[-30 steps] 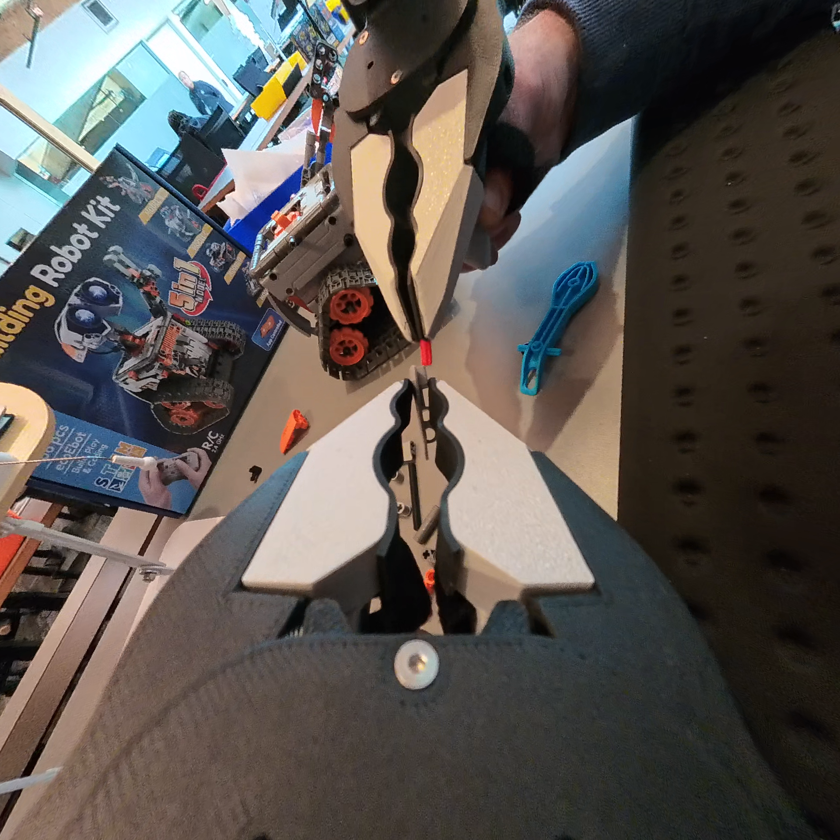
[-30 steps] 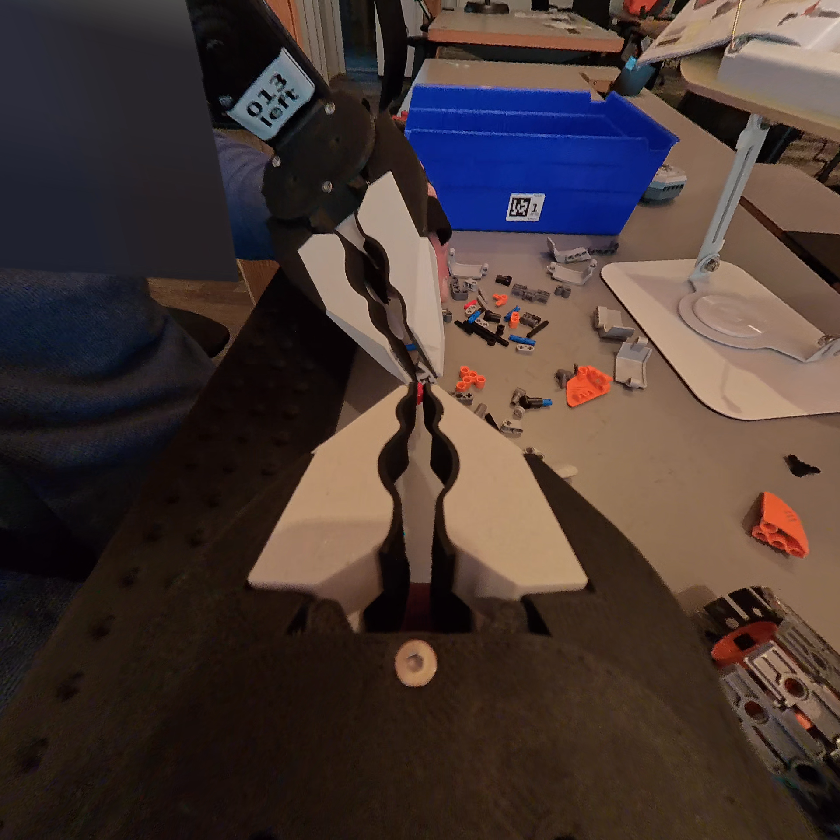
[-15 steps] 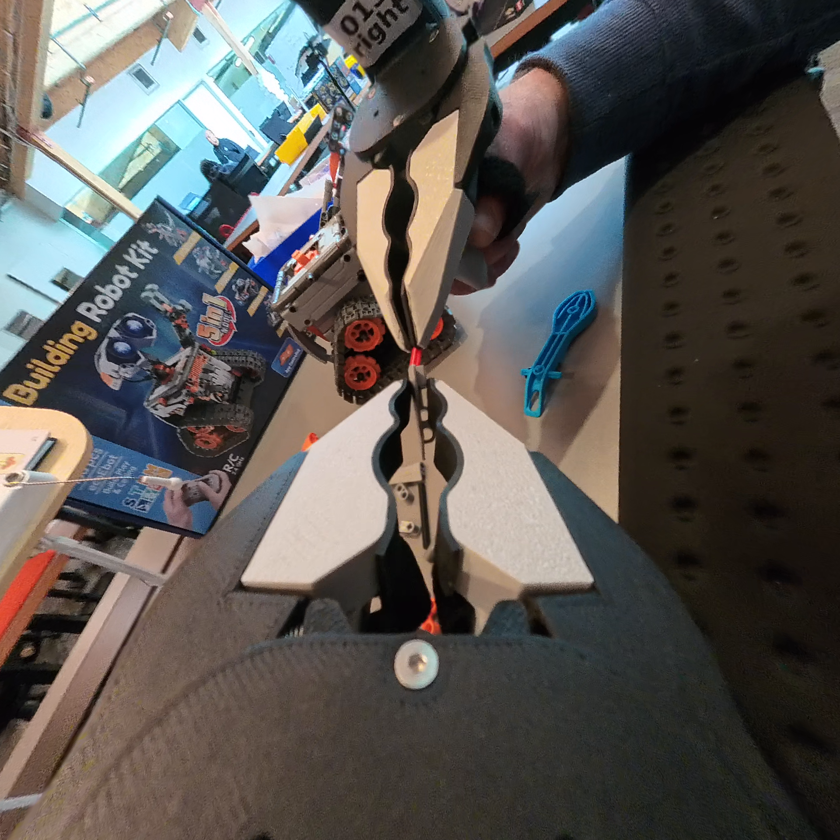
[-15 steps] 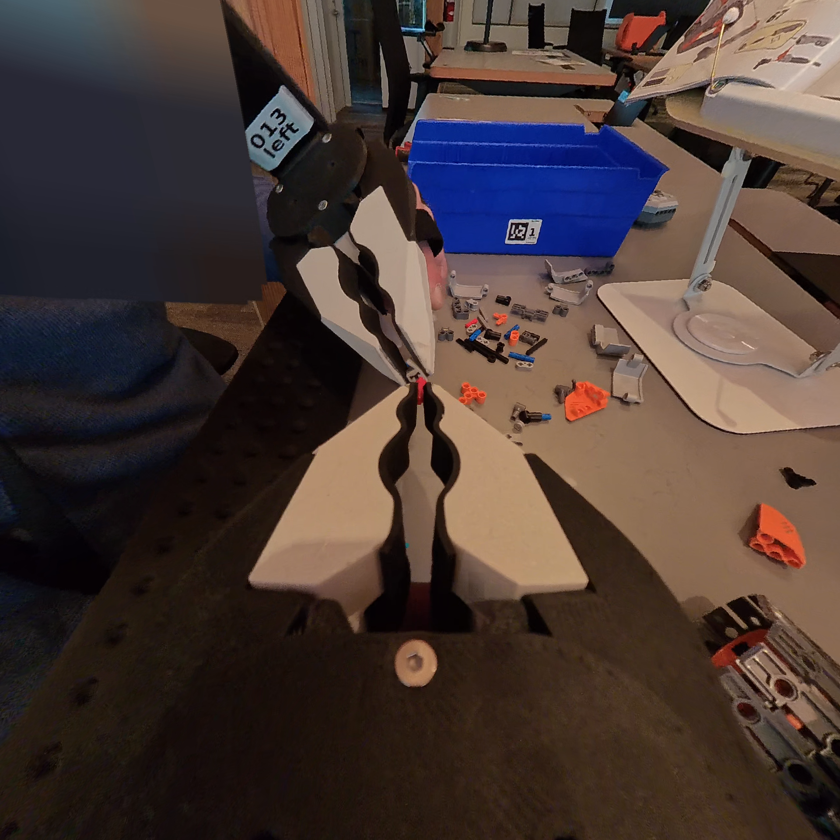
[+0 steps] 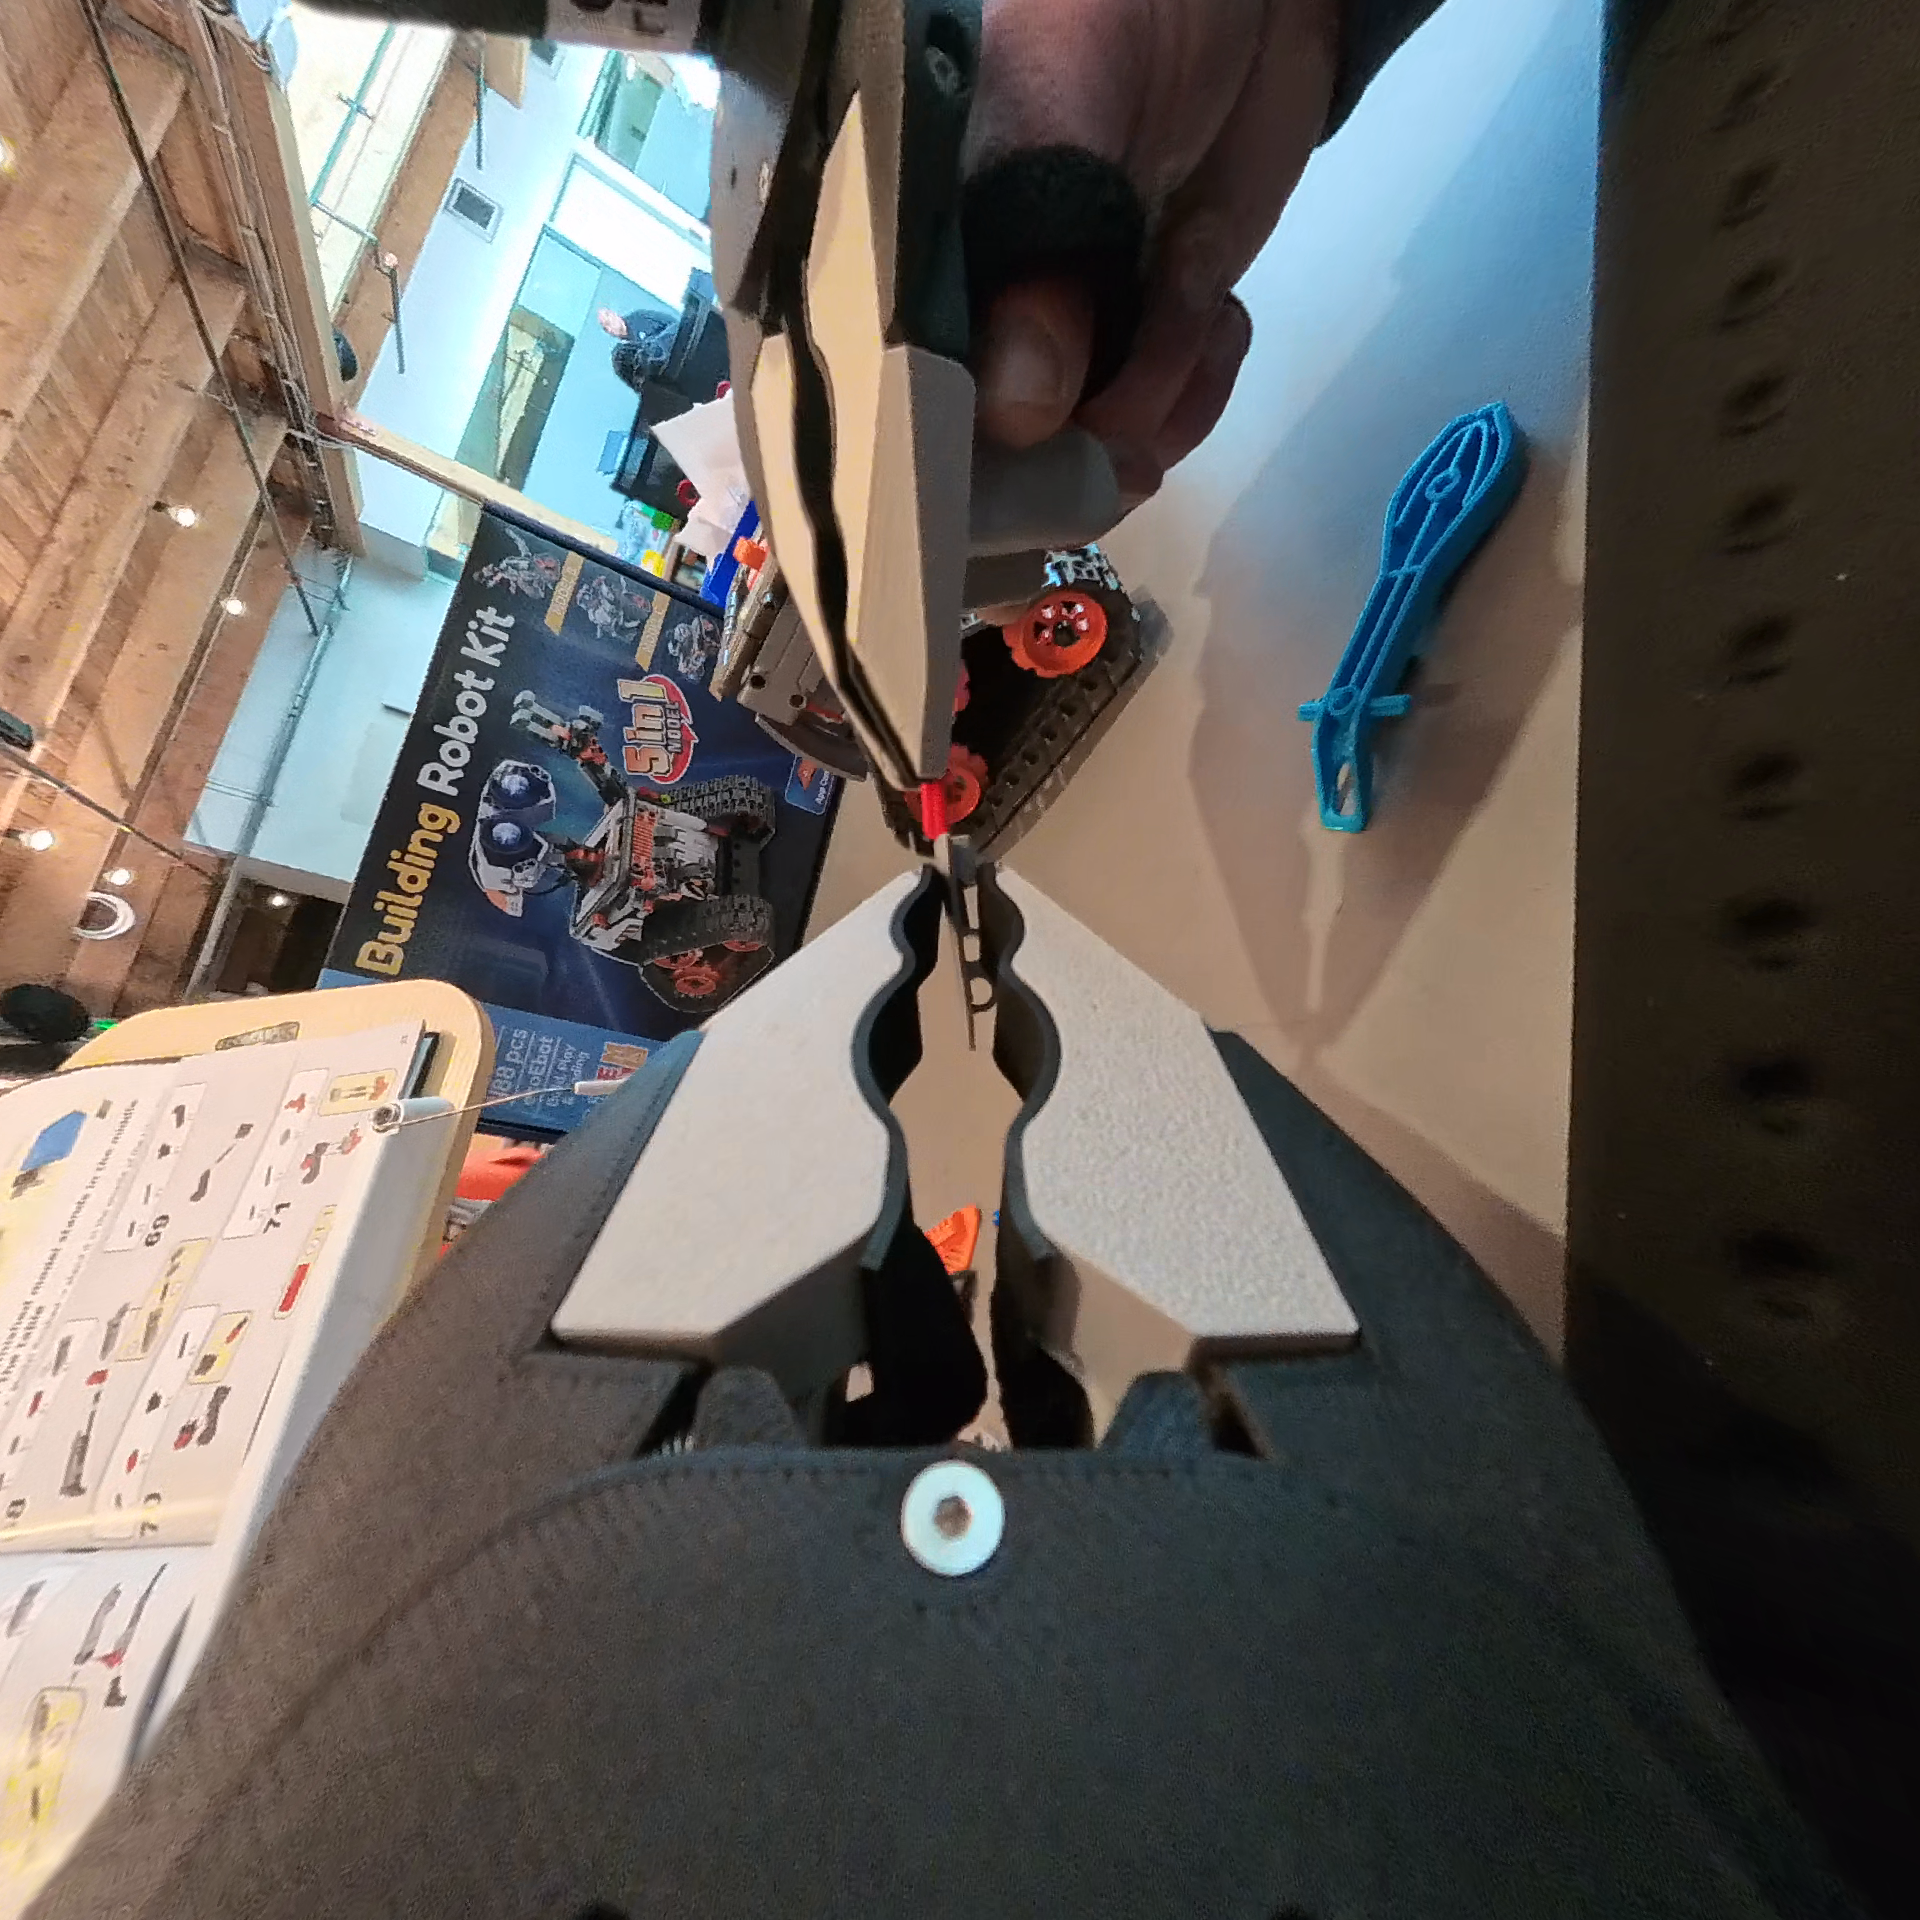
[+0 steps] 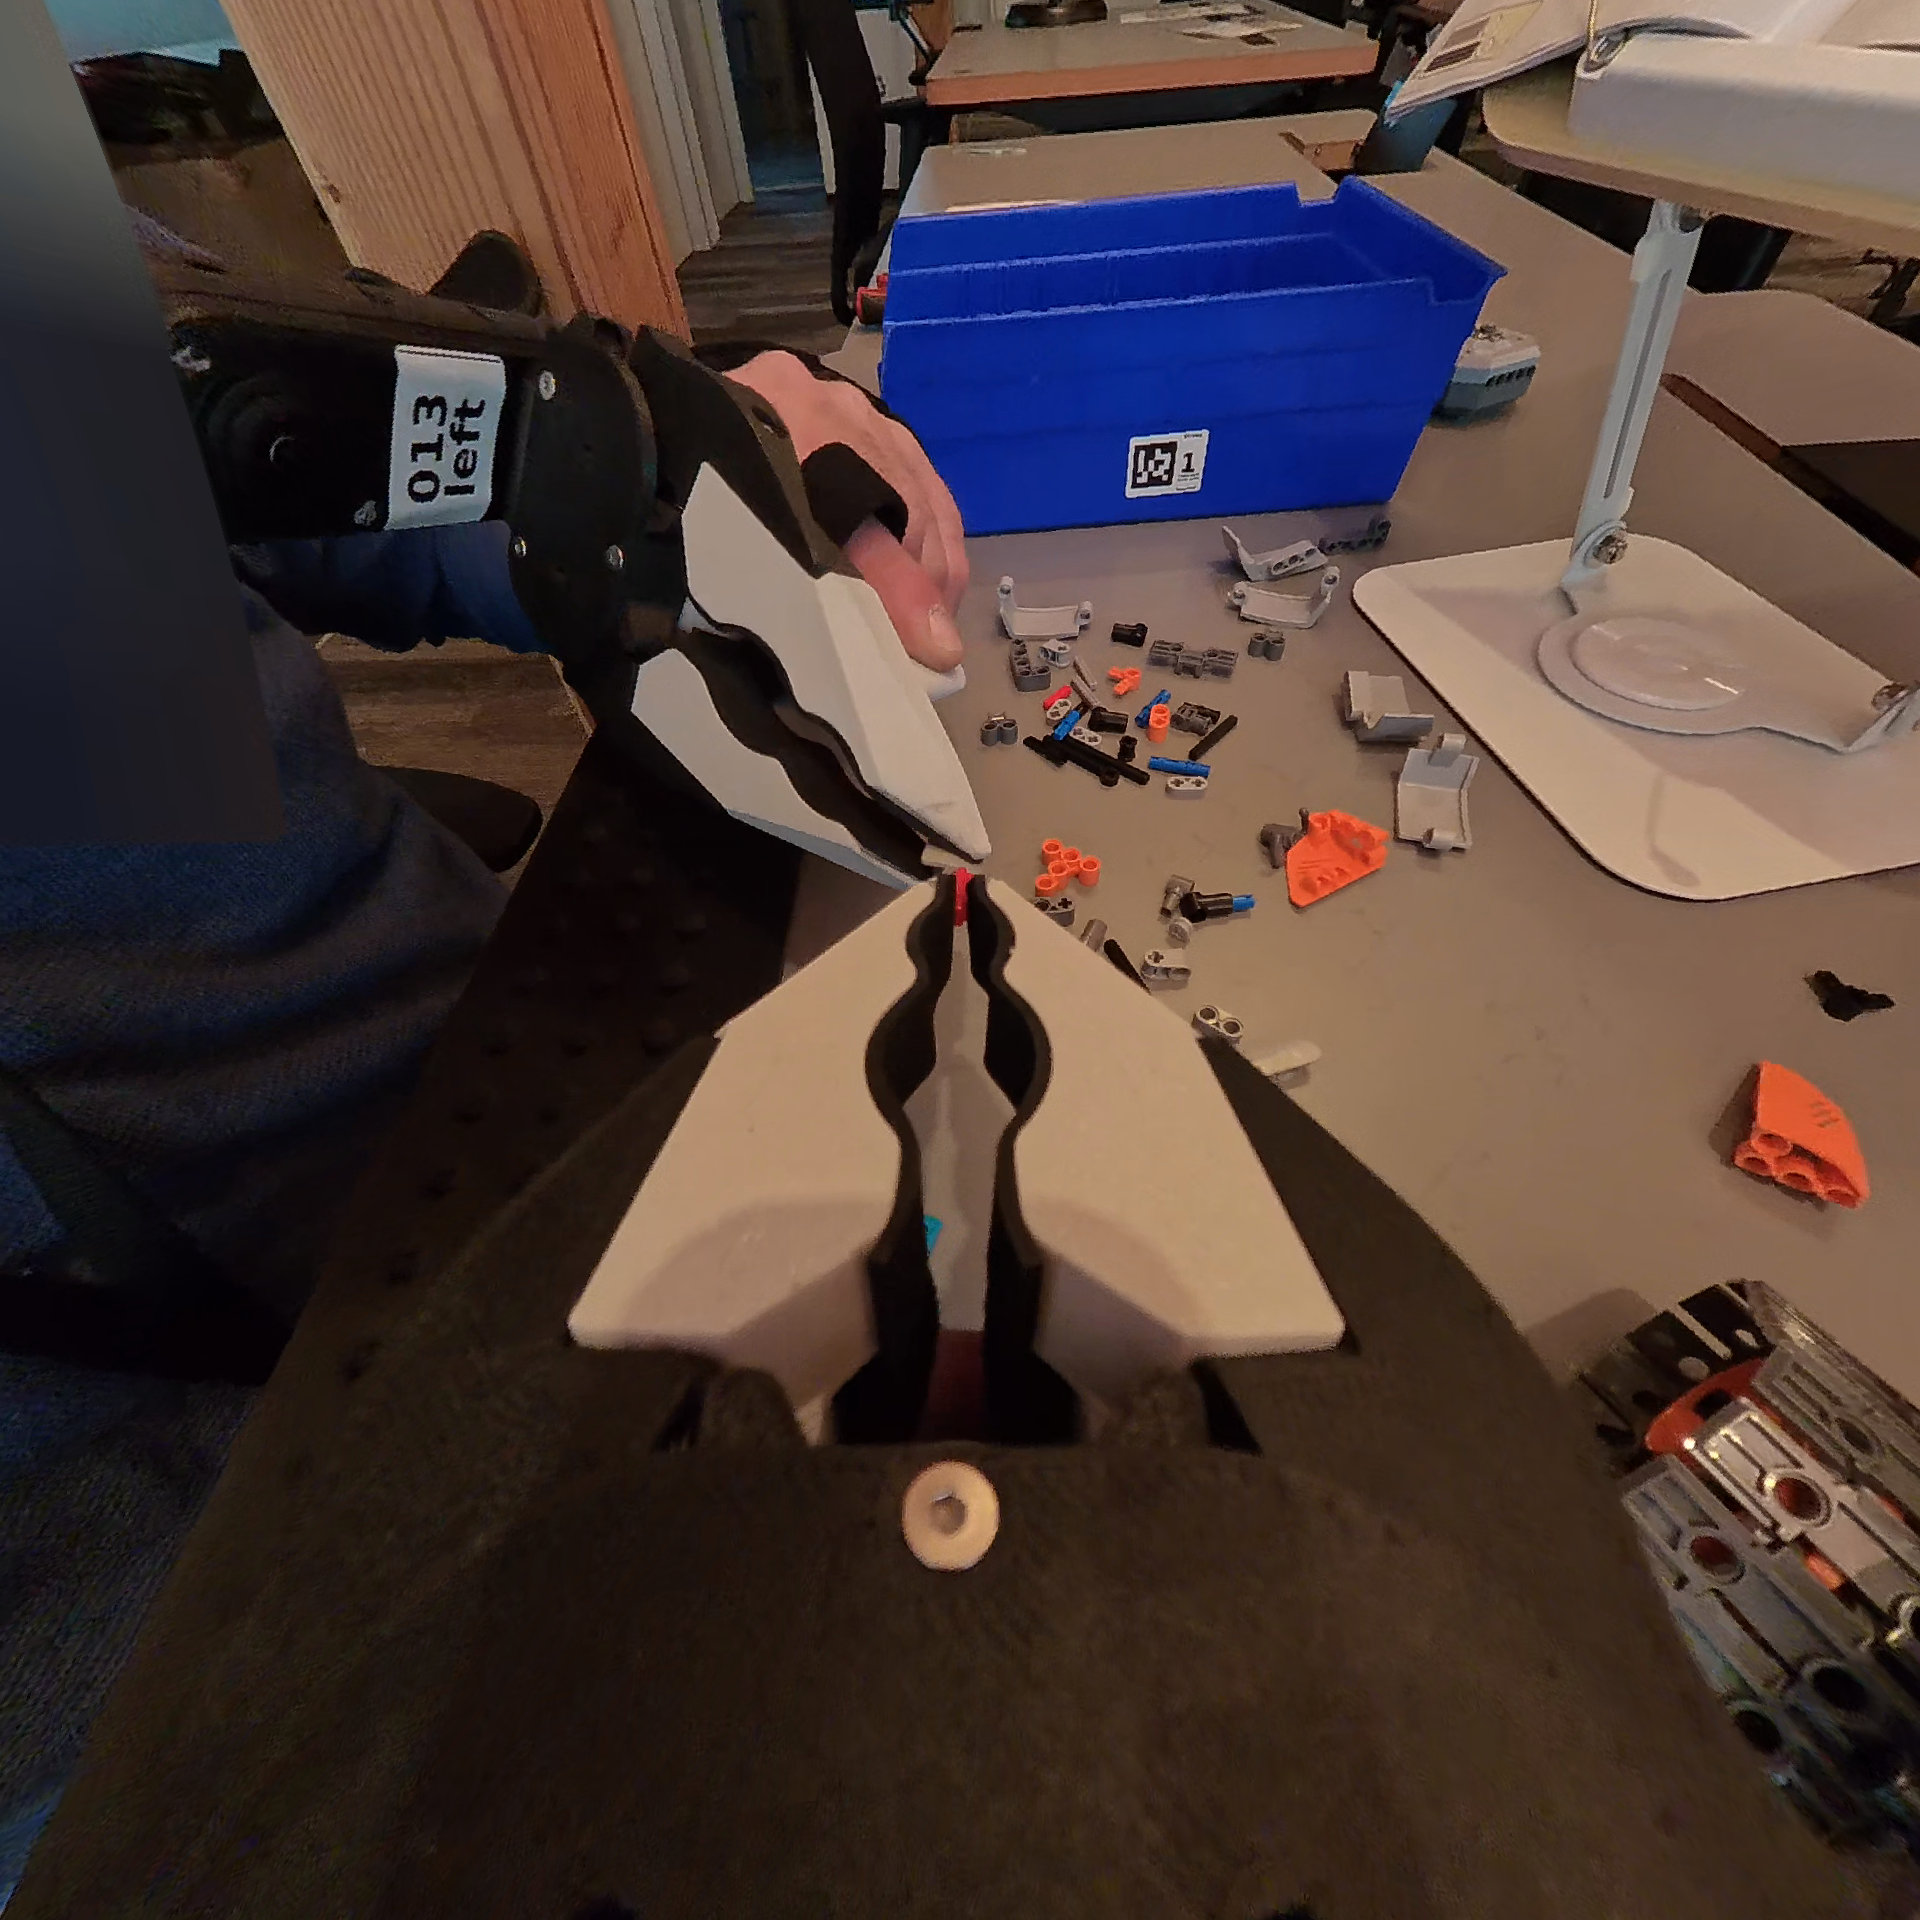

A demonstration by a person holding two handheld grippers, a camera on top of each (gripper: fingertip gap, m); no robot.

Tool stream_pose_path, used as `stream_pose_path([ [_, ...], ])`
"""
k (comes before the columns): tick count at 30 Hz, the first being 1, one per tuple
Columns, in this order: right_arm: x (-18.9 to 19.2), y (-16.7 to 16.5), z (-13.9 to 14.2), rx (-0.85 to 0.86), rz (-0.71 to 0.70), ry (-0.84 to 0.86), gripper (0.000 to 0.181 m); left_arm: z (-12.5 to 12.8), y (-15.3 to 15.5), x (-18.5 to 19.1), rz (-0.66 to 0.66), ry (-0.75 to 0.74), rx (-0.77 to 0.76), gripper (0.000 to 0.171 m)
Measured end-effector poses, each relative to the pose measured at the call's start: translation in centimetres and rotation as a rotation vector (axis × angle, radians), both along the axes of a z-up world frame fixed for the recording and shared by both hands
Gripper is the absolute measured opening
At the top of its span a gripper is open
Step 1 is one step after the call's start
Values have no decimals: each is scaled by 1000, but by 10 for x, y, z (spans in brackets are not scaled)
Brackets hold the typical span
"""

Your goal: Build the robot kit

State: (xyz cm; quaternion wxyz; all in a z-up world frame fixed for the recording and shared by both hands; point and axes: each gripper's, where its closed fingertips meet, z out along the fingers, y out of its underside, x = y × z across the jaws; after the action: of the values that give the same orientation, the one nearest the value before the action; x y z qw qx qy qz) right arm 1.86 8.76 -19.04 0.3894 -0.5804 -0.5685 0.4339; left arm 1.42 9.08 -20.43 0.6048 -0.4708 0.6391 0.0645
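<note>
Your right gripper (image 6: 961,894) jaws pinch a red pin (image 6: 962,896), your left gripper (image 5: 961,883) jaws a thin dark beam (image 5: 966,940), tips meeting at 12 o'clock; any misalignment could flick either part onto the worktop (image 6: 1507,1039).

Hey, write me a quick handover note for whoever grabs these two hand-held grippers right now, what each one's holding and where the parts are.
Left hand-held gripper: shut on a thin dark perforated beam, held above the table.
Right hand-held gripper: shut on a small red pin.
The two tips meet; the red pin points at the end of the beam. Whether it is seated cannot be told.
On the table: loose small parts, orange panels, blue bin, tracked robot model, blue separator tool.
</note>
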Motion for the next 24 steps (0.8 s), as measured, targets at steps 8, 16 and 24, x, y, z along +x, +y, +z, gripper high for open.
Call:
stream_pose_path([
  [8,0,1,-4,-41,-1,-18,0,0,1,1,18,40,74,4],
  [16,1,2,-6,-46,-5,-26,0,-2,1,2,25,68,114,4],
  [24,-1,1,-3,-48,-5,-5,0,1,0,5,26,64,129,4],
])
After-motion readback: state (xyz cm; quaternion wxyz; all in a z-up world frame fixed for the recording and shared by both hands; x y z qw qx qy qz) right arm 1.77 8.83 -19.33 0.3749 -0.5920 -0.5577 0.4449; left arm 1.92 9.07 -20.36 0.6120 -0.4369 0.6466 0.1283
